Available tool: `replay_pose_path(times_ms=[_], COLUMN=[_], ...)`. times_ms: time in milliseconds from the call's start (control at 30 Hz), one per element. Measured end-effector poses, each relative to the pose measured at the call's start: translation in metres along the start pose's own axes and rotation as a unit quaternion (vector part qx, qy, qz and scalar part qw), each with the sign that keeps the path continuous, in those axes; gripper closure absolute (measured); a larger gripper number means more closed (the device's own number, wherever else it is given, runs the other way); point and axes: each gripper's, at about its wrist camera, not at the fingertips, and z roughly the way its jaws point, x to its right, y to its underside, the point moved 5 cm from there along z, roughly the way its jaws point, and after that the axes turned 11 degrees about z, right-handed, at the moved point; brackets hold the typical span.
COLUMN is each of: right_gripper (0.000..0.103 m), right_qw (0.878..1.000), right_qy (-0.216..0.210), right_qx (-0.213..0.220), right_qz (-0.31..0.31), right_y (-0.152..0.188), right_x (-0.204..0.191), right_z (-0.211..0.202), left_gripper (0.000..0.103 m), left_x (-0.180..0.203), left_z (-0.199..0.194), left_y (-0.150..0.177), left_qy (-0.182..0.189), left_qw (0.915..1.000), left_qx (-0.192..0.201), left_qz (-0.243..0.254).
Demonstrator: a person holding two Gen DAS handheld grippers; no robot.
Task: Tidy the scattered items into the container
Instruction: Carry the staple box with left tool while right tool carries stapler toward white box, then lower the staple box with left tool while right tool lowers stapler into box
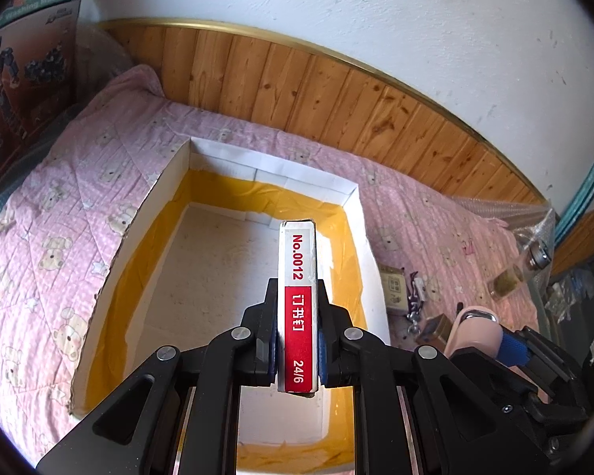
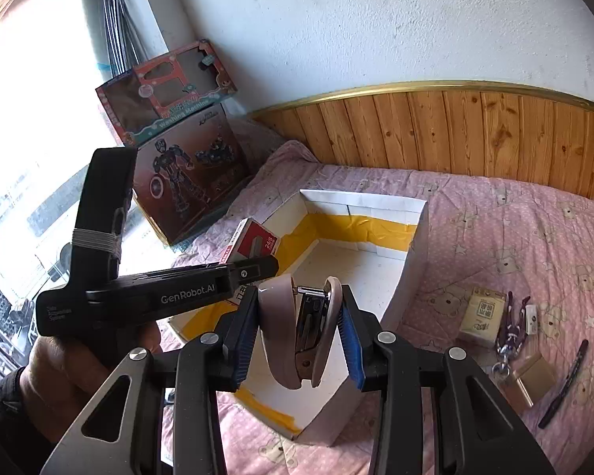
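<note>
My left gripper (image 1: 297, 352) is clamped on a red-and-white staple box (image 1: 298, 304), narrow edge up, and it hangs over the open white container (image 1: 178, 174) with the yellow tape lining, which sits on the pink bear-print quilt (image 1: 59, 206). My right gripper (image 2: 299, 336) is closed around a pink stapler (image 2: 293, 332), its metal mouth facing away from me, also above the container's near part.

To do this step well, I judge I should lower each load close to the bare floor of the container before letting go, so nothing bounces out or knocks the thin walls. The two tools are crowded at the same corner; I would release one at a time, the staple box toward 12 o'clock, the stapler nearer me, and spread the jaws fully before lifting away.

The right wrist view shows what remains on the quilt at 3 to 4 o'clock of the container: a small beige carton (image 2: 483, 314), a purple keychain (image 2: 509, 328), a small brown box (image 2: 532, 378) and a dark pen (image 2: 564, 384). It also shows my left hand (image 2: 71, 372) on its handle. The left wrist view alone shows two glass jars (image 1: 522, 269) at 3 o'clock and the container's whole floor, empty.
</note>
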Motion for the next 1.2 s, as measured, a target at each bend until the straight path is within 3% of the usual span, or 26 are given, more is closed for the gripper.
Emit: replay_pose_path(times_ms=[700,1033,1200], right_gripper=[0.063,0.063,0.063], right_qw=[0.997,0.987,0.981], right_qy=[0.050,0.093,0.108], right_qx=[-0.055,-0.099,-0.126], right_qz=[-0.037,-0.081,-0.105], right_y=[-0.035,-0.039,-0.037], right_x=[0.015,0.024,0.023], right_z=[0.086,0.129,0.151], left_gripper=[0.088,0.088,0.088], left_x=[-0.032,-0.042,-0.049], left_z=[0.064,0.094,0.111], left_y=[-0.018,-0.023,-0.022], left_qy=[-0.004,-0.001,-0.019], left_qw=[0.9971,0.9939,0.9924], left_qx=[-0.049,-0.072,-0.091], left_qz=[-0.059,-0.084,-0.081])
